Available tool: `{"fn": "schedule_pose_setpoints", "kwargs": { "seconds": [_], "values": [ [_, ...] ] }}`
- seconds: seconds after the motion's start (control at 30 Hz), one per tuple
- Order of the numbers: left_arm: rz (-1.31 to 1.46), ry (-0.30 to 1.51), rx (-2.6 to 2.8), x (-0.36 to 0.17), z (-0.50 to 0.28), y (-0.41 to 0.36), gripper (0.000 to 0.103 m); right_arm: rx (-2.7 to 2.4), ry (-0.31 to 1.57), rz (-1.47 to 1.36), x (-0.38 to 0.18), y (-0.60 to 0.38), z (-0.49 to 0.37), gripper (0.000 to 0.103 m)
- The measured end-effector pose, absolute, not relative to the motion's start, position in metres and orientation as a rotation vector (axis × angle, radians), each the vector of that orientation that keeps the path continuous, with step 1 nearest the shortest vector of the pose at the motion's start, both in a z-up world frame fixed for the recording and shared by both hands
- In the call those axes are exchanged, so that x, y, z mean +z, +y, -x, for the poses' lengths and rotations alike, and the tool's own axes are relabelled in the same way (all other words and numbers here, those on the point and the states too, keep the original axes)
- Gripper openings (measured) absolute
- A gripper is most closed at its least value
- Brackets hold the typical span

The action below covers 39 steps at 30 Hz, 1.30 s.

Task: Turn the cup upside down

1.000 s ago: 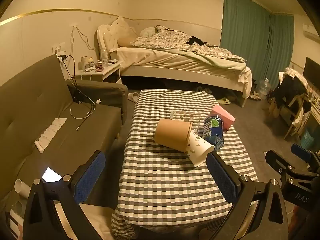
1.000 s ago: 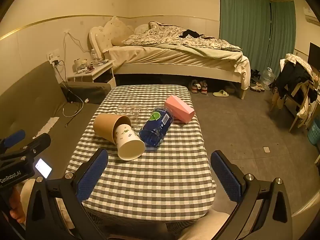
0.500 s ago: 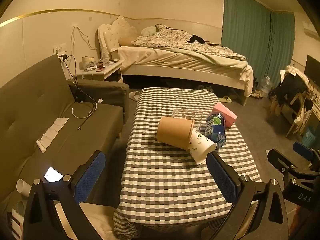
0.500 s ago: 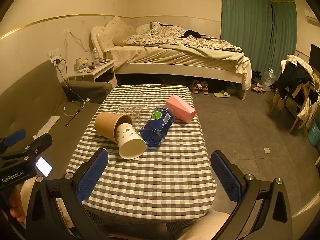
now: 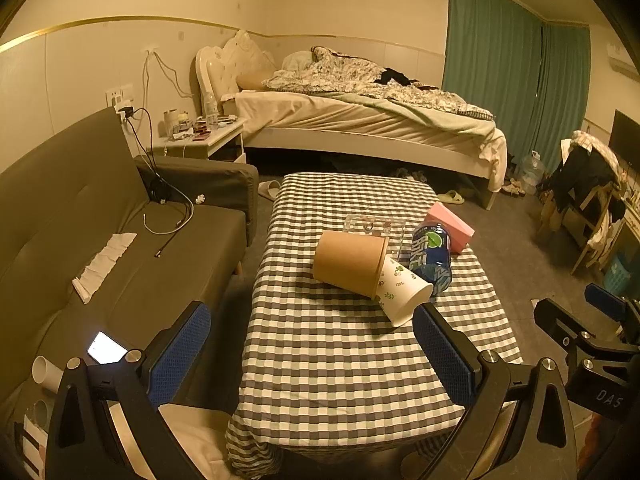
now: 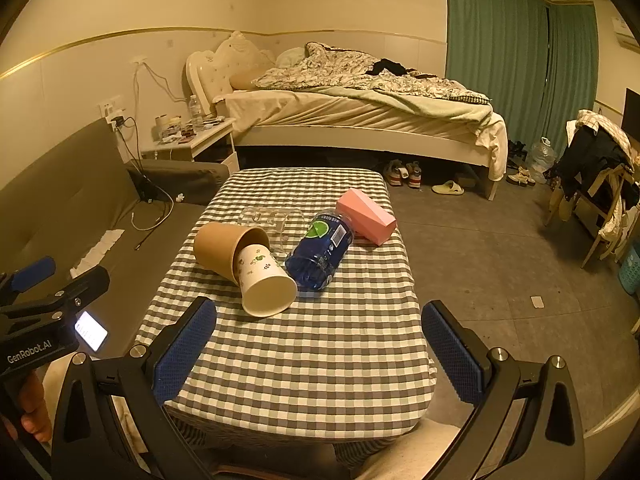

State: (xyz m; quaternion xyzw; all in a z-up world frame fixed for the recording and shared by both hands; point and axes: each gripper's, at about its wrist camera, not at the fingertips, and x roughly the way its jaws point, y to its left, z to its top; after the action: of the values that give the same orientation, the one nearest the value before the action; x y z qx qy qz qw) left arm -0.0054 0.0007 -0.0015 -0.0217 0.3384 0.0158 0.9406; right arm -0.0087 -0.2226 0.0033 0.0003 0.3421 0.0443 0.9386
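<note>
A white paper cup with a leaf print [image 6: 266,282] lies on its side on the checkered table [image 6: 304,352], its mouth toward me and its base tucked into a brown paper cup [image 6: 224,250] that also lies on its side. Both show in the left wrist view, white cup [image 5: 402,290], brown cup [image 5: 350,260]. My left gripper [image 5: 312,348] is open and empty, above the table's near left part. My right gripper [image 6: 320,350] is open and empty, above the near edge, short of the cups.
A blue bottle [image 6: 320,248] lies beside the cups, with a pink box [image 6: 366,216] and a clear glass container [image 6: 268,220] behind. A grey sofa [image 5: 80,240] with a lit phone [image 5: 106,347] stands left. A bed [image 6: 360,116] is at the back.
Both grippers have drifted slightly back from the table, so the cups look a little farther away. The objects on the table have not moved.
</note>
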Motion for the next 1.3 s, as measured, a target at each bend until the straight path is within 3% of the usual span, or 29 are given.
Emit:
{"fn": "schedule_pose_setpoints", "kwargs": {
  "seconds": [1.3],
  "values": [
    [0.047,0.700,0.034,-0.0058,0.0050,0.0001,0.103,0.116,0.698,0.008,0.0040,-0.2181,0.0043,0.103]
  ]
}}
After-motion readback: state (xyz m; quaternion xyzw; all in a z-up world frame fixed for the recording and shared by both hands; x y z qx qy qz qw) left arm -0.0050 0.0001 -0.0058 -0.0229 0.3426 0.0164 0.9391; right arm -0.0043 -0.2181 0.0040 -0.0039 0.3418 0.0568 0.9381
